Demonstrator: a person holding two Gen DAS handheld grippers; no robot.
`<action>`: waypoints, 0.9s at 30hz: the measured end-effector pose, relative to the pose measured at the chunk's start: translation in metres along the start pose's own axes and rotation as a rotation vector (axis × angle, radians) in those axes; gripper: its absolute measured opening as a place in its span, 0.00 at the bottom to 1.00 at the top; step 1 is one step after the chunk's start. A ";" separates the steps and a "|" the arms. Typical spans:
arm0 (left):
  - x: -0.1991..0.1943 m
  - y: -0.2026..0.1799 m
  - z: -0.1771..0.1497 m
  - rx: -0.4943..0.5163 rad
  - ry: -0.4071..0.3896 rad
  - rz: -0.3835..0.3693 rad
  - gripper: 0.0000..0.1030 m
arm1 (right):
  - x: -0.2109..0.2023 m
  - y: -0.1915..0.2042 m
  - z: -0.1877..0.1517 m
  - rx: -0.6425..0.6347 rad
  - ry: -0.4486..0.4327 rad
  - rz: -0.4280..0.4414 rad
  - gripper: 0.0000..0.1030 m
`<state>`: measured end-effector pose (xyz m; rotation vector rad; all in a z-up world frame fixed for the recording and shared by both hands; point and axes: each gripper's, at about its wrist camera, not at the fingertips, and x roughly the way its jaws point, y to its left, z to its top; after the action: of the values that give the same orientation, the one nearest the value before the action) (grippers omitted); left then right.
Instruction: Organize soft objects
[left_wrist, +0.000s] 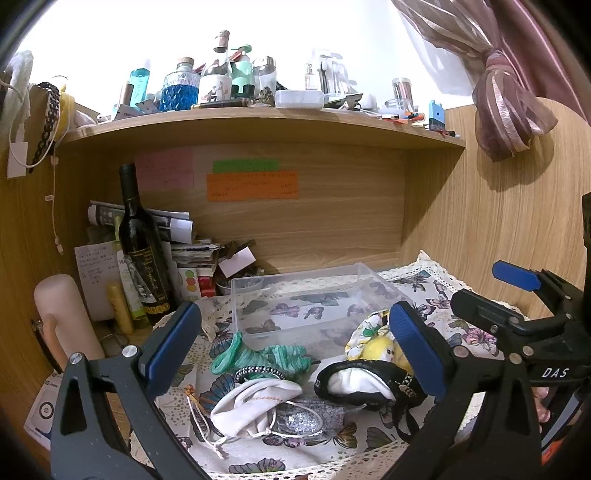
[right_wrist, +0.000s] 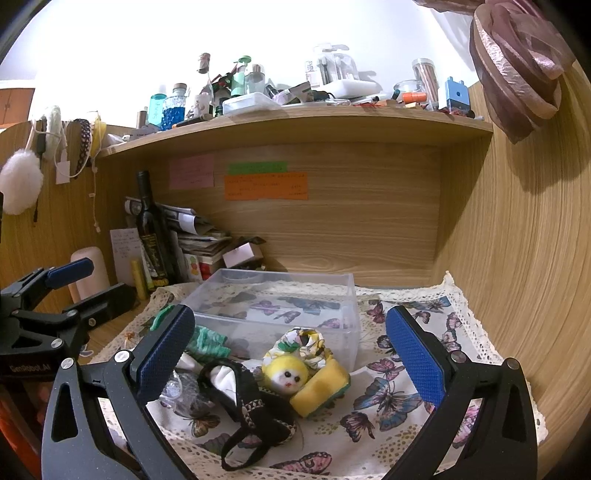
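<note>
Several soft things lie on the butterfly cloth (left_wrist: 436, 291) in front of a clear plastic box (left_wrist: 314, 295): a green knit sock (left_wrist: 266, 360), a white drawstring pouch (left_wrist: 255, 406), a black pouch (left_wrist: 369, 384) with white lining, and a yellow doll (right_wrist: 286, 373) beside a yellow sponge (right_wrist: 321, 387). The box (right_wrist: 280, 306) holds nothing. My left gripper (left_wrist: 295, 354) is open above the sock and pouches. My right gripper (right_wrist: 291, 358) is open above the doll and the black pouch (right_wrist: 255, 402).
A dark wine bottle (left_wrist: 142, 247), papers and a pink cylinder (left_wrist: 64, 317) stand at the left of the desk. A cluttered shelf (left_wrist: 258, 122) runs overhead. Wooden walls close the back and right. The right gripper also shows in the left wrist view (left_wrist: 517, 295).
</note>
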<state>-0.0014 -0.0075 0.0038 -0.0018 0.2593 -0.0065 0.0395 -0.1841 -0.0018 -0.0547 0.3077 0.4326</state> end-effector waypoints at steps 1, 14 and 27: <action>0.000 0.000 0.000 0.000 0.001 -0.001 1.00 | 0.000 0.001 0.000 0.000 0.000 0.000 1.00; -0.002 -0.002 -0.001 -0.005 -0.002 0.003 1.00 | -0.005 0.003 0.003 0.001 -0.012 0.008 1.00; -0.002 -0.001 0.001 -0.008 -0.005 0.000 1.00 | -0.004 0.004 0.003 0.007 -0.009 0.009 1.00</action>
<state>-0.0030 -0.0086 0.0051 -0.0102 0.2543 -0.0050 0.0353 -0.1821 0.0019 -0.0448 0.3011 0.4407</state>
